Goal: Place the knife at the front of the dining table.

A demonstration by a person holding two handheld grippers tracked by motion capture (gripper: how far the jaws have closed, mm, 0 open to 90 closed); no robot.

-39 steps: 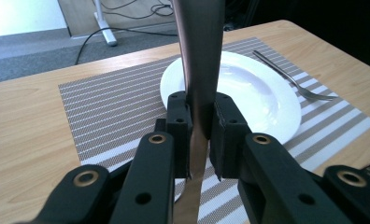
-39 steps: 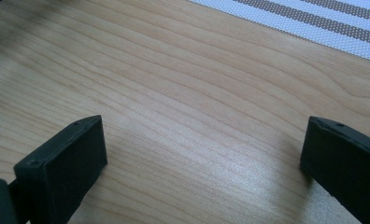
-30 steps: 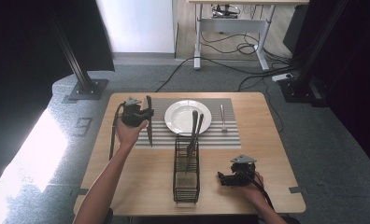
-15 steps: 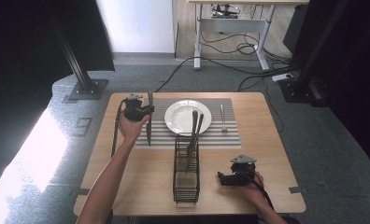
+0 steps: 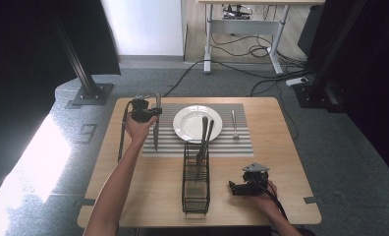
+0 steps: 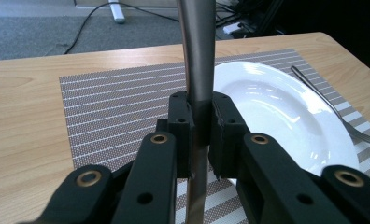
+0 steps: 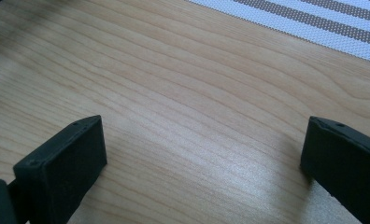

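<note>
Grey carpet runs all round the wooden table, with black stand legs off its far left and far right corners and cables trailing behind it. On the table, the near left stretch of wood is bare, and so is the strip along the near edge beside my right hand. A striped placemat covers the far middle, reaching close to the far edge; a black wire basket stands in the centre, its far end on the mat's near border.

My left forearm reaches in from the bottom and stretches forward to the mat's left edge, wrist raised. My left gripper has its jaws clamped on a knife, which hangs roughly upright over the left part of the mat, just beside the white plate but apart from it. In the left gripper view the pads squeeze the metal from both sides, with the plate to its right.

My right hand rests near the table's near right corner, its right gripper lying low and pointing left toward the basket. In the right gripper view its jaws stand wide apart over bare wood, nothing between them.

Counted: one plate, one placemat, one basket, one fork on the mat right of the plate, two utensils standing in the basket, one knife in my grip.
</note>
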